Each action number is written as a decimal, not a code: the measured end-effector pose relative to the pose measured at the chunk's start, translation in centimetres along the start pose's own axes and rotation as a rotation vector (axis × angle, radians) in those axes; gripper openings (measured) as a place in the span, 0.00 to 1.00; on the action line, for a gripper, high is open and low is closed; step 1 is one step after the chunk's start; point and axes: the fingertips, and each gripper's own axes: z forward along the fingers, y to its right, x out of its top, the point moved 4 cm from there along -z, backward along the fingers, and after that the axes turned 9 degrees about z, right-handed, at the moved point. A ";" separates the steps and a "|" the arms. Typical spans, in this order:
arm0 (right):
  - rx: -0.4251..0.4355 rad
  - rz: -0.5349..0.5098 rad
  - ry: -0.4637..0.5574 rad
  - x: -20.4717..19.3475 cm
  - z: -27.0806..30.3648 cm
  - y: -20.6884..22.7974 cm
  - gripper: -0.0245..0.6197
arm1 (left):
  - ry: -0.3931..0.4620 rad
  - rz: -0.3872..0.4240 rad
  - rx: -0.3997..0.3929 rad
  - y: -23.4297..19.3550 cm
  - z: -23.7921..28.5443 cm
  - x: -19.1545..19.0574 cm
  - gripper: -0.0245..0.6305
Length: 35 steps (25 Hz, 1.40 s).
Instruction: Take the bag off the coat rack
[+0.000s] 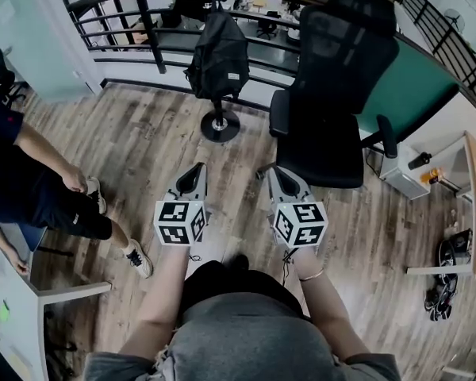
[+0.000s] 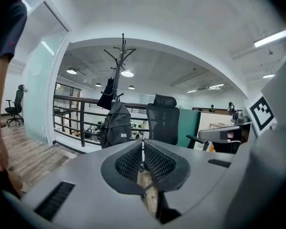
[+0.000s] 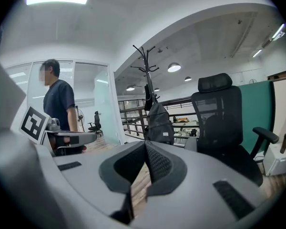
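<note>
the approach has yet to start: both the left gripper (image 1: 197,171) and right gripper (image 1: 276,173) are closed and empty. the black backpack (image 1: 218,56) hangs on the far coat rack (image 2: 122,61); next, step closer and open.

Wood-plank floor (image 1: 143,145), black office chair (image 1: 333,78), dark railing (image 1: 119,22), ceiling lamps (image 2: 127,73)

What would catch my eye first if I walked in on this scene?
The black fabric backpack hanging on the black metal coat rack by the dark metal railing stands out first, with a tall black mesh office chair just to its right. Nearer, the grey left tool and right tool are held side by side, both shut and empty, pointing toward the rack.
</note>
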 end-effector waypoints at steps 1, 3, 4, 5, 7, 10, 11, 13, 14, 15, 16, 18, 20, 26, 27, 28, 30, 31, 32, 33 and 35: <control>-0.002 0.005 0.001 0.1 0.0 0.2 0.05 | -0.001 -0.005 0.000 -0.1 0.0 0.0 0.08; 0.005 0.011 0.003 0.2 0.2 0.3 0.05 | 0.000 -0.028 0.002 -0.4 0.0 -0.1 0.08; 0.014 0.014 0.003 0.2 0.3 0.3 0.05 | 0.003 -0.048 0.006 -0.6 -0.1 -0.1 0.08; 0.025 0.018 0.002 0.3 0.5 0.3 0.13 | 0.007 -0.065 0.011 -0.8 -0.1 -0.1 0.08; 0.040 0.024 -0.004 0.4 0.9 0.4 0.19 | 0.012 -0.078 0.024 -1.1 0.0 0.0 0.16; 0.057 0.038 -0.021 0.6 2.0 0.5 0.26 | 0.008 -0.069 0.036 -2.0 0.5 0.1 0.22; 0.066 0.043 -0.024 0.6 2.6 0.5 0.27 | 0.007 -0.065 0.038 -2.3 0.7 0.1 0.23; 0.080 0.049 -0.029 0.7 3.7 0.6 0.29 | 0.003 -0.059 0.042 -3.0 1.3 0.1 0.26; 0.083 0.050 -0.032 0.8 4.3 0.6 0.31 | -0.001 -0.057 0.043 -3.3 1.7 0.0 0.28; 0.084 0.051 -0.035 0.9 5.0 0.7 0.32 | -0.005 -0.053 0.043 -3.7 2.1 0.0 0.29; 0.084 0.052 -0.038 1.1 5.7 0.8 0.34 | -0.009 -0.050 0.042 -4.1 2.7 0.0 0.31; 0.083 0.053 -0.043 1.6 7.3 1.1 0.37 | -0.018 -0.048 0.039 -5.1 4.1 -0.1 0.33; 0.085 0.052 -0.051 2.0 9.1 1.4 0.38 | -0.029 -0.046 0.038 -6.2 5.7 -0.2 0.36; 0.080 0.039 -0.068 4.1 16.1 2.5 0.42 | -0.034 -0.051 0.048 -11.1 12.0 0.2 0.42; 0.076 0.039 -0.068 4.6 17.3 2.7 0.42 | -0.032 -0.054 0.048 -11.9 13.1 0.4 0.43; 0.070 0.040 -0.069 5.1 18.6 3.0 0.42 | -0.032 -0.055 0.047 -12.8 14.2 0.6 0.43; 0.058 0.041 -0.071 6.0 21.2 3.5 0.43 | -0.034 -0.054 0.040 -14.5 16.4 1.0 0.43; 0.051 0.040 -0.071 6.4 22.4 3.7 0.44 | -0.035 -0.054 0.036 -15.3 17.5 1.2 0.43; 0.045 0.037 -0.071 6.9 23.6 3.9 0.44 | -0.035 -0.054 0.032 -16.0 18.5 1.4 0.43; 0.038 0.034 -0.069 7.4 24.7 4.2 0.45 | -0.035 -0.055 0.028 -16.8 19.5 1.7 0.43; 0.022 0.026 -0.064 8.3 26.8 4.6 0.45 | -0.033 -0.058 0.022 -18.3 21.3 2.1 0.43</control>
